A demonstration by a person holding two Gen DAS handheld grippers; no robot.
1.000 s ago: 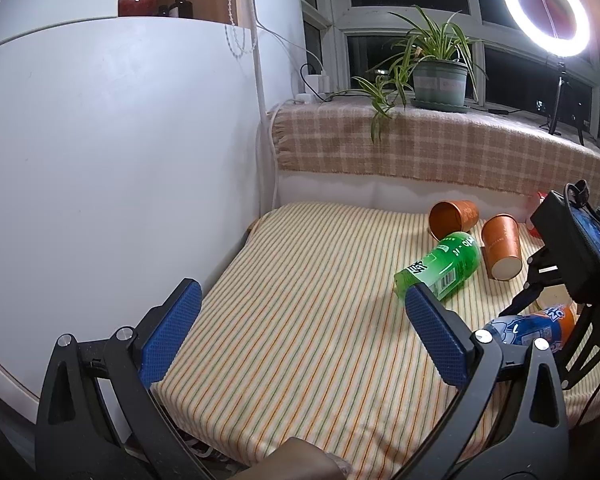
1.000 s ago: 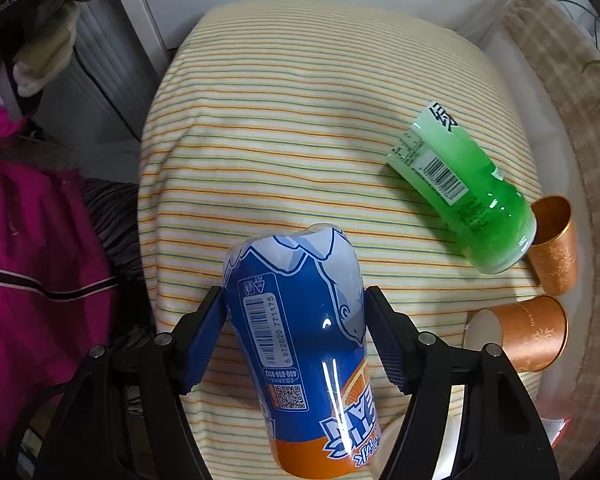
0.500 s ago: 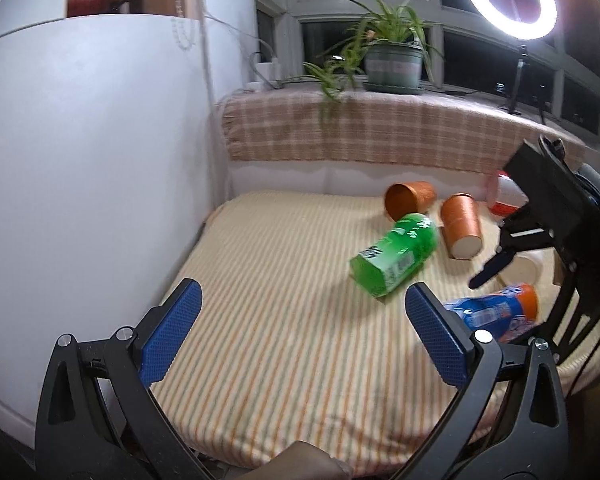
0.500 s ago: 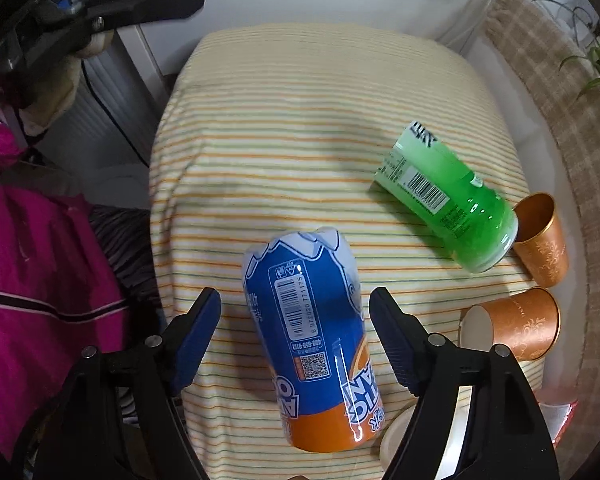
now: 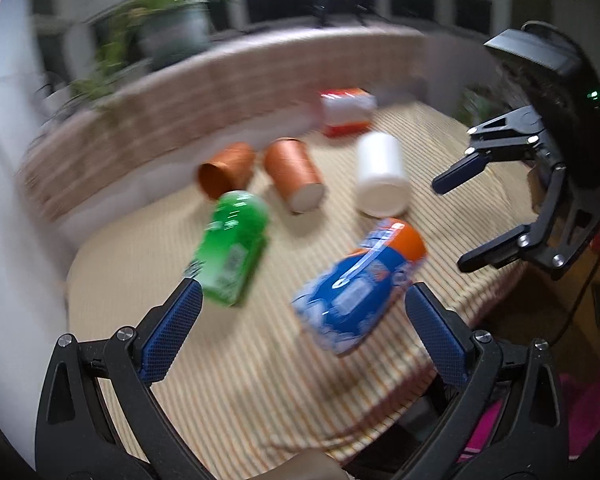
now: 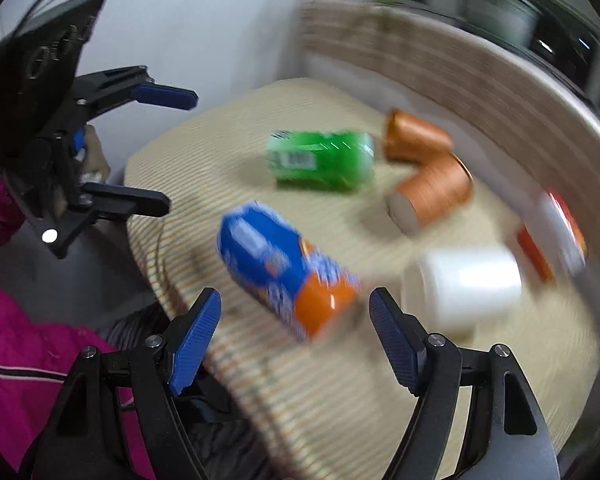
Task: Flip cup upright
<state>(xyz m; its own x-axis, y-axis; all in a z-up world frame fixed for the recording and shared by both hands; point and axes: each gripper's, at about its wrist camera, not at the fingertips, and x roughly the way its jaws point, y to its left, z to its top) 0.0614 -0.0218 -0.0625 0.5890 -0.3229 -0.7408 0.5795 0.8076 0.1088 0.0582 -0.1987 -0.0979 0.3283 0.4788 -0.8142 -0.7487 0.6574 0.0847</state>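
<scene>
Several cups lie on their sides on the striped cushion [image 5: 260, 368]. A blue and orange cup [image 5: 358, 288] lies near the front edge, also in the right wrist view [image 6: 286, 268]. A green cup [image 5: 232, 250], two orange cups [image 5: 294, 174] [image 5: 226, 170] and a white cup [image 5: 382, 174] lie farther back. My left gripper [image 5: 300, 328] is open and empty, just short of the blue cup. My right gripper [image 6: 294, 338] is open and empty, close behind the blue cup's orange end. Both views are blurred.
A red and white cup [image 5: 346, 112] lies at the back by the checked ledge [image 5: 180, 100]. A potted plant [image 5: 168, 36] stands on the ledge. The white wall [image 6: 204, 28] is on the left. A pink sleeve [image 6: 24, 344] is at the cushion's near edge.
The right gripper has let go of the blue cup, which now lies on the cushion, and has pulled back. Both grippers have swung to new angles; the left has moved toward the cups.
</scene>
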